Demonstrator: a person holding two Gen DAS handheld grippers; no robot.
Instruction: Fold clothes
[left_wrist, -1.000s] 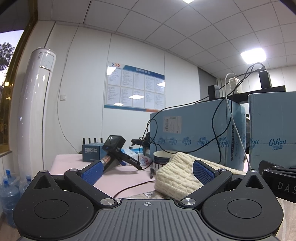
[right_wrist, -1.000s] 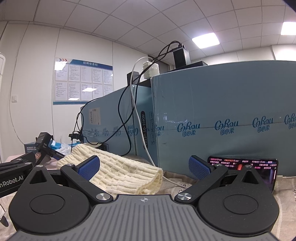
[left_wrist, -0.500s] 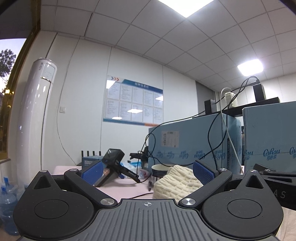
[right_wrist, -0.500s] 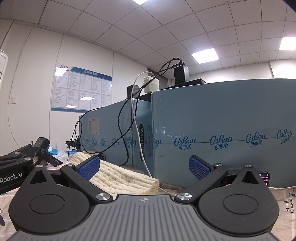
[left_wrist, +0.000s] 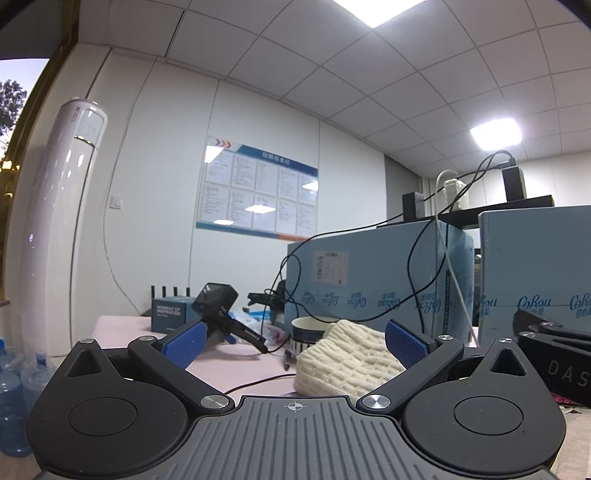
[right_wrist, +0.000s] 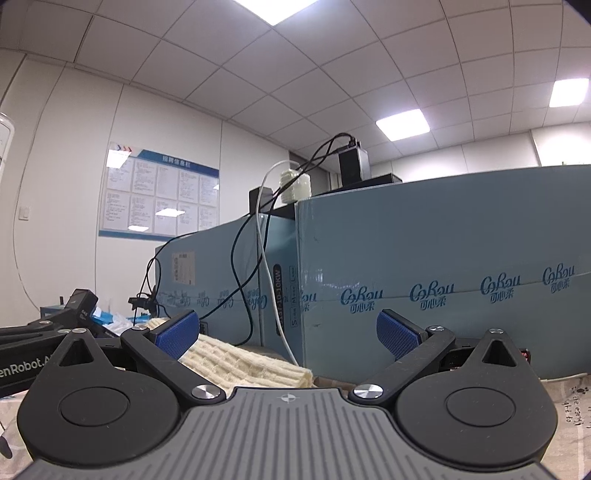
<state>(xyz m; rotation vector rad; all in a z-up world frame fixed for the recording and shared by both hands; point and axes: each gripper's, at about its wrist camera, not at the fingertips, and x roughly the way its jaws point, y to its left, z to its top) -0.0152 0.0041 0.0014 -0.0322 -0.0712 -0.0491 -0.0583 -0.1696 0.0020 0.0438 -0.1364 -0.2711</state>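
I hold both grippers low over the counter (left_wrist: 236, 373), looking across it rather than down. My left gripper (left_wrist: 293, 338) is spread wide with nothing between its blue pads (left_wrist: 184, 341); my right gripper (right_wrist: 288, 330) is likewise released and empty.

The thing to fold, a cream cable-knit sweater (left_wrist: 347, 354), lies bunched in a heap on the counter ahead of me. In the left view it sits just beyond and between the open fingers, leaning towards the right one. In the right view the knit (right_wrist: 236, 360) lies ahead and to the left, passing behind the left blue pad (right_wrist: 175, 330); I cannot tell whether that pad touches it. A paper cup (left_wrist: 308, 332) stands just behind the heap, black cables (left_wrist: 413, 269) hang down the light blue cartons (right_wrist: 443, 280) beyond it, and a handheld camera rig (left_wrist: 218, 310) rests farther left.

I judge this to be the very start: neither gripper has hold of the cloth and the sweater is not yet laid out flat. The next move calls for tipping both grippers downward so I can see the fabric properly, finding a hem or shoulder on each side, and closing on those edges to spread the sweater flat. I should pull the knit towards me, away from the cup and the dangling cables.
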